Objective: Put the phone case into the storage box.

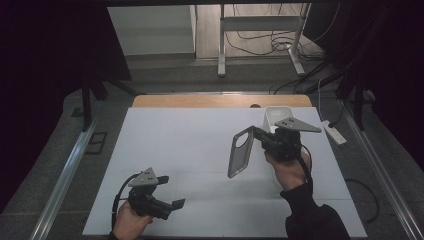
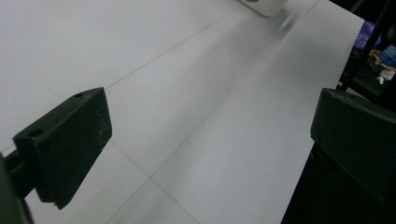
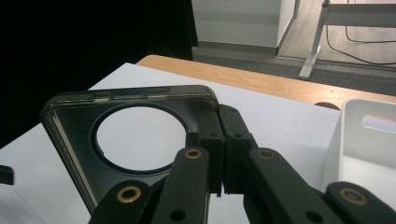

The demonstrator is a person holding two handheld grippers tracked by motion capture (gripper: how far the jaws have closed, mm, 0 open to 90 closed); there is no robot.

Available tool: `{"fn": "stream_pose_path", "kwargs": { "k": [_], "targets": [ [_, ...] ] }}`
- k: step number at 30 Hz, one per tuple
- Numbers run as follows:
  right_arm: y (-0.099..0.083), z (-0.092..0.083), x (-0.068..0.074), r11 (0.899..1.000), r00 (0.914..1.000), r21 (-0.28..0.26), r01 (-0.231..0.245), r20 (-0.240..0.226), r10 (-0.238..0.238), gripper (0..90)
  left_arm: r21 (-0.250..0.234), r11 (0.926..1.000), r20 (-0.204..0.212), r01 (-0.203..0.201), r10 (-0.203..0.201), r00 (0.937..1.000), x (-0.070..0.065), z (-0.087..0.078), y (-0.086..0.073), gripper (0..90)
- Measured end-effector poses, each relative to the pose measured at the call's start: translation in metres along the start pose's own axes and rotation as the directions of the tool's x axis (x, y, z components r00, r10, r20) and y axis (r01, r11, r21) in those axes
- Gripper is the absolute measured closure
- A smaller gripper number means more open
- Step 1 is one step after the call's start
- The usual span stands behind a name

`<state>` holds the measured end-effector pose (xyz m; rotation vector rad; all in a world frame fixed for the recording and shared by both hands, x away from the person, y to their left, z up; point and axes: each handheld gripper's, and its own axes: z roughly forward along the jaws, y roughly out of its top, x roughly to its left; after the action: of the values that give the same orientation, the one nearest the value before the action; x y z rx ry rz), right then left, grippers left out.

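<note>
A dark phone case (image 1: 240, 154) with a round camera hole hangs above the middle right of the white table cover (image 1: 190, 145), long side tilted down. My right gripper (image 1: 256, 133) is shut on one edge of it near the hole. In the right gripper view the jaws (image 3: 223, 140) meet over the rim of the case (image 3: 79, 149). My left gripper (image 1: 171, 191) sits low near the front left of the table, open, with nothing between its fingers. The left gripper view shows its two pads wide apart (image 2: 210, 135) over bare table.
A white bin (image 1: 276, 116) stands at the back right of the table, just behind my right gripper; it also appears in the right gripper view (image 3: 369, 154). A wooden table edge (image 1: 220, 101) runs along the back. Dark curtains hang at both sides.
</note>
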<state>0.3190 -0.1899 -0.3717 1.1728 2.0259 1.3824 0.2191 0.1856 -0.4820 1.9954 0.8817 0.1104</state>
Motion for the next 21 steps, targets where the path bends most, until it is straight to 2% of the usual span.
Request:
{"fn": "stream_pose_path", "kwargs": {
  "k": [11,21],
  "targets": [
    [0.009,0.003,-0.008,1.000,0.9996,-0.005,0.003,0.027,-0.002,88.7,-0.009,0.9997,-0.050,0.022,-0.022,0.9985,0.006,-0.020,-0.017,0.0],
    [0.017,0.004,-0.019,1.000,0.9983,-0.011,0.005,0.058,-0.004,88.7,-0.024,0.9985,-0.101,0.050,-0.052,0.9935,0.008,-0.037,-0.032,0.0]
  ]
}}
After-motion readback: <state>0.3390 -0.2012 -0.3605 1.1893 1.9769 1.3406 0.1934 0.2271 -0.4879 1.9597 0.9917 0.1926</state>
